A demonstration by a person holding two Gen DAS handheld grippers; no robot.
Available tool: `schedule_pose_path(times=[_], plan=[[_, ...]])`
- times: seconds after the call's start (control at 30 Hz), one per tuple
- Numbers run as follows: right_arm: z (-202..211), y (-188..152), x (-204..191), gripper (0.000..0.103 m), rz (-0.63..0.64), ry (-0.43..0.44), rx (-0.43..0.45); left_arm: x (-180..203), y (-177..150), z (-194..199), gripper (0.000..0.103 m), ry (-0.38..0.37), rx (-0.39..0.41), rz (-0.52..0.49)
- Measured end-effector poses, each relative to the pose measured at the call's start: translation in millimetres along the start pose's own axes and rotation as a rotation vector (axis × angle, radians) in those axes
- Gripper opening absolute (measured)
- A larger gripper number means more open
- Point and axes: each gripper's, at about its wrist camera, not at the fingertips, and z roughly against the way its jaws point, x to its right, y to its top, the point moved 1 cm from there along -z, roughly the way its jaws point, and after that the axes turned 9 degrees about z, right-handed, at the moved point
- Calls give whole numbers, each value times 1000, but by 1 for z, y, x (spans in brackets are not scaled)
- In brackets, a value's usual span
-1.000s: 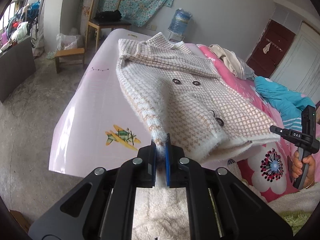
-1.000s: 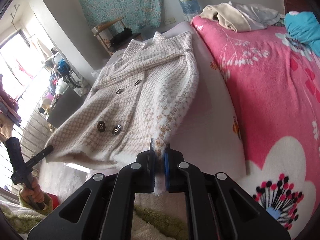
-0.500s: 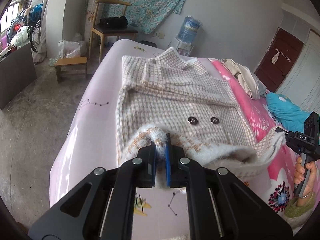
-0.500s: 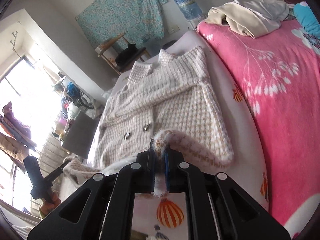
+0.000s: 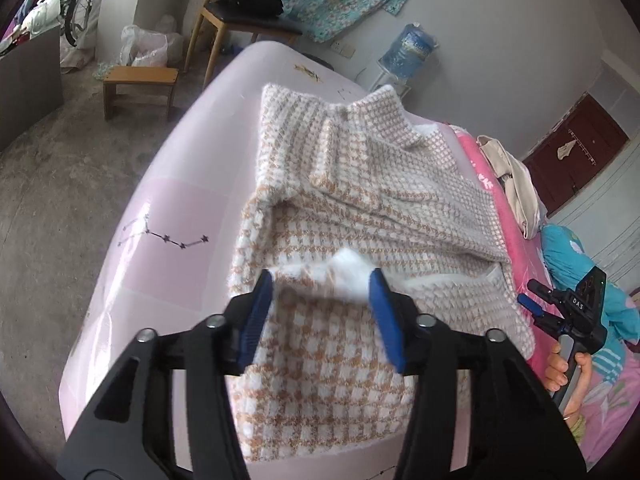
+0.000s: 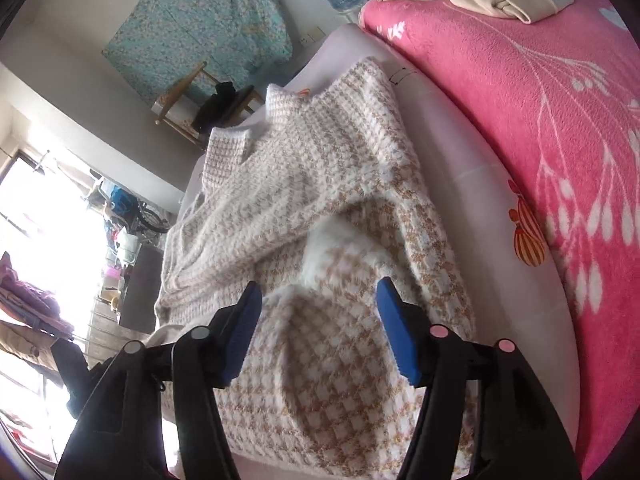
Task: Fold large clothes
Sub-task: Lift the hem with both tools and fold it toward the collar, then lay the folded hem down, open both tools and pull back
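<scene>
A: Left gripper point(image 5: 320, 286)?
B: Pointing downward, jaws opening, blue pads not pressing on anything.
A: Right gripper point(image 6: 318, 294)?
B: Same: tilting down, jaws opening, nothing clamped. In the left view a hand point(image 5: 568, 372) is gripping its handle.

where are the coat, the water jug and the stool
coat point(image 5: 360, 216), left wrist view, on the folded checked front
water jug point(image 5: 410, 54), left wrist view, on its blue body
stool point(image 5: 140, 76), left wrist view, on its wooden seat
</scene>
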Motion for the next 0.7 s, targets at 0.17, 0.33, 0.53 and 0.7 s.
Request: schedule_pose_path(times=[0.17, 0.33, 0.53, 0.7], plan=[[10, -5, 0, 64, 30, -62, 15, 1, 1, 17, 57, 11, 54, -26], [42, -16, -40, 65, 211, -230, 119, 33, -18, 37, 62, -15, 87, -151], [56, -44, -95, 71, 426, -270, 156, 74, -60, 21, 72, 6, 12, -321], [34, -72, -129, 71, 559, -209, 69, 87, -85, -2, 73, 151, -6, -413]])
